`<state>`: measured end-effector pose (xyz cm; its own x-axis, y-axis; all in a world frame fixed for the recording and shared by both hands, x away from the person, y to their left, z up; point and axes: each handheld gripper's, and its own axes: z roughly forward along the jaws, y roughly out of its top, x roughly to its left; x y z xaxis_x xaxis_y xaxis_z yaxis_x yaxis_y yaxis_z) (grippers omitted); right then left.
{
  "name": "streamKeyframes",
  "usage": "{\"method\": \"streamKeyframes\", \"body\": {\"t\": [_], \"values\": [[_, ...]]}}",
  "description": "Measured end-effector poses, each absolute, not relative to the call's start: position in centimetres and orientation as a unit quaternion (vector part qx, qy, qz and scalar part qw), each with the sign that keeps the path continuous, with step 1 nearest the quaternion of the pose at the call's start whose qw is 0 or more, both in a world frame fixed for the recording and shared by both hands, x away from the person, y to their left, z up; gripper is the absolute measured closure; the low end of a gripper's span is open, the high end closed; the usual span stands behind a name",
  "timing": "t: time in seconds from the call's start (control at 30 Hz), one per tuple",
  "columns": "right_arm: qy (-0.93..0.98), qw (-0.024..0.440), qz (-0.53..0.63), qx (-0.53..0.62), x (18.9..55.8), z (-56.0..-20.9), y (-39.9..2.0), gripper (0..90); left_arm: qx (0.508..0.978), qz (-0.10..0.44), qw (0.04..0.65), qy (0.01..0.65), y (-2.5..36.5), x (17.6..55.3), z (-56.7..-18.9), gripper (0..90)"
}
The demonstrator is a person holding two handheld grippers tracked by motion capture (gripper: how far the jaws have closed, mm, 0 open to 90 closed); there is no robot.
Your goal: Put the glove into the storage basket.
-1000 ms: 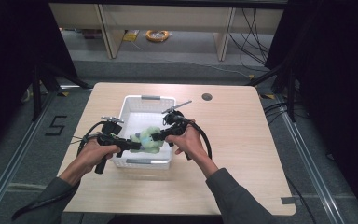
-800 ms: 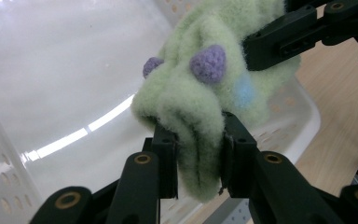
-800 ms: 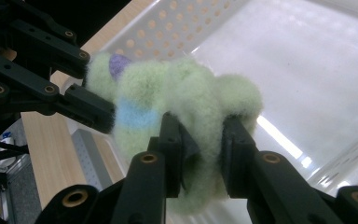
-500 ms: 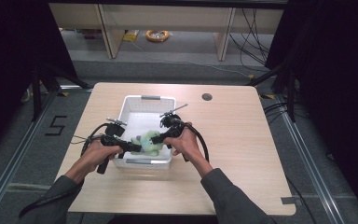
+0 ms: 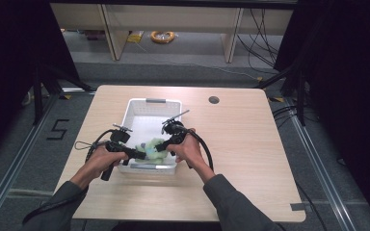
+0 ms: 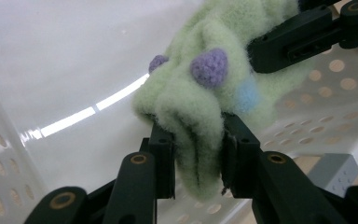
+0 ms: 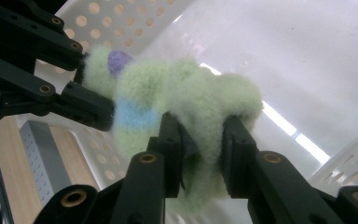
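A fuzzy pale-green cloth item (image 5: 151, 148) with purple knobs and a blue stripe hangs low inside the white perforated basket (image 5: 131, 109), near its front wall. My left gripper (image 5: 142, 154) pinches its left end. The cloth (image 6: 200, 93) is squeezed between that gripper's (image 6: 198, 140) pads, whose jaws have just eased open slightly. My right gripper (image 5: 160, 144) holds the other end. In the right gripper view the cloth (image 7: 186, 93) bulges around that gripper's (image 7: 200, 135) pads. The two grippers face each other, close together.
The basket stands on a light wooden table (image 5: 241, 144) with a round cable hole (image 5: 214, 100) at the back. Grey handles sit on the basket's front (image 5: 147, 166) and back (image 5: 156, 100) rims. Black cables trail from both grippers.
Both hands have sunk a little, carrying the green cloth lower into the front part of the basket. Both grips stay on it.
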<state>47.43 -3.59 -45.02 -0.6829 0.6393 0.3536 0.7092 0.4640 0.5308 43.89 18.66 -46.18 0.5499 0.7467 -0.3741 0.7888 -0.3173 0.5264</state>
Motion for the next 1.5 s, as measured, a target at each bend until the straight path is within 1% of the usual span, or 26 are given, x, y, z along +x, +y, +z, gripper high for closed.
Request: {"method": "streamKeyframes", "body": {"t": [0.03,0.07,0.3,0.37,0.47,0.5,0.63,0.67,0.7,0.77,0.8,0.97,1.17,1.27,1.43,1.5], "values": [[-0.855,0.053,-0.335,-0.392,47.4,-45.1,-3.5,73.2,0.811,-0.027,0.339,0.476,18.6,43.9,-46.2,67.9],[-0.855,0.052,-0.332,-0.396,47.4,-45.1,-3.4,73.1,0.823,-0.025,0.325,0.465,18.8,44.0,-46.1,67.4],[-0.860,0.043,-0.319,-0.396,47.3,-45.1,-3.2,72.8,0.827,-0.022,0.314,0.466,18.5,44.0,-46.3,65.3],[-0.863,0.040,-0.315,-0.393,47.2,-45.1,-3.0,72.6,0.831,-0.016,0.306,0.465,18.5,44.0,-46.4,60.4],[-0.864,0.038,-0.312,-0.393,47.1,-45.1,-3.0,72.2,0.830,-0.018,0.308,0.464,18.6,44.1,-46.4,59.8],[-0.865,0.033,-0.311,-0.392,47.1,-45.1,-3.0,71.2,0.827,-0.012,0.309,0.469,18.5,44.1,-46.4,57.9],[-0.863,0.034,-0.310,-0.397,47.0,-45.1,-3.0,69.7,0.827,-0.012,0.307,0.470,18.5,44.1,-46.4,56.2],[-0.864,0.033,-0.306,-0.398,46.9,-45.1,-3.0,69.5,0.828,-0.010,0.307,0.469,18.6,44.1,-46.3,54.5],[-0.872,0.021,-0.306,-0.383,47.1,-45.2,-3.1,69.4,0.829,-0.005,0.307,0.467,18.6,44.0,-46.1,54.2],[-0.873,0.020,-0.306,-0.380,47.0,-45.1,-3.1,69.4,0.828,-0.001,0.308,0.469,18.5,44.0,-46.0,53.4],[-0.868,0.026,-0.301,-0.394,46.8,-45.0,-3.1,69.3,0.827,0.000,0.307,0.470,18.6,44.0,-45.9,52.3],[-0.871,0.020,-0.294,-0.393,46.6,-45.0,-3.0,67.7,0.828,0.007,0.306,0.470,18.3,43.8,-45.6,50.5],[-0.873,0.012,-0.290,-0.391,46.6,-45.0,-3.0,62.1,0.821,0.008,0.310,0.479,18.4,44.0,-45.7,48.5],[-0.876,-0.003,-0.290,-0.386,46.8,-44.6,-3.2,58.2,0.814,0.016,0.313,0.488,18.4,43.9,-45.5,47.3],[-0.875,-0.007,-0.294,-0.385,46.8,-43.7,-3.6,55.0,0.811,0.017,0.318,0.491,18.4,43.8,-45.3,45.0],[-0.874,-0.008,-0.295,-0.386,46.8,-43.6,-3.6,55.0,0.809,0.018,0.318,0.494,18.4,43.8,-45.3,44.7]]}}
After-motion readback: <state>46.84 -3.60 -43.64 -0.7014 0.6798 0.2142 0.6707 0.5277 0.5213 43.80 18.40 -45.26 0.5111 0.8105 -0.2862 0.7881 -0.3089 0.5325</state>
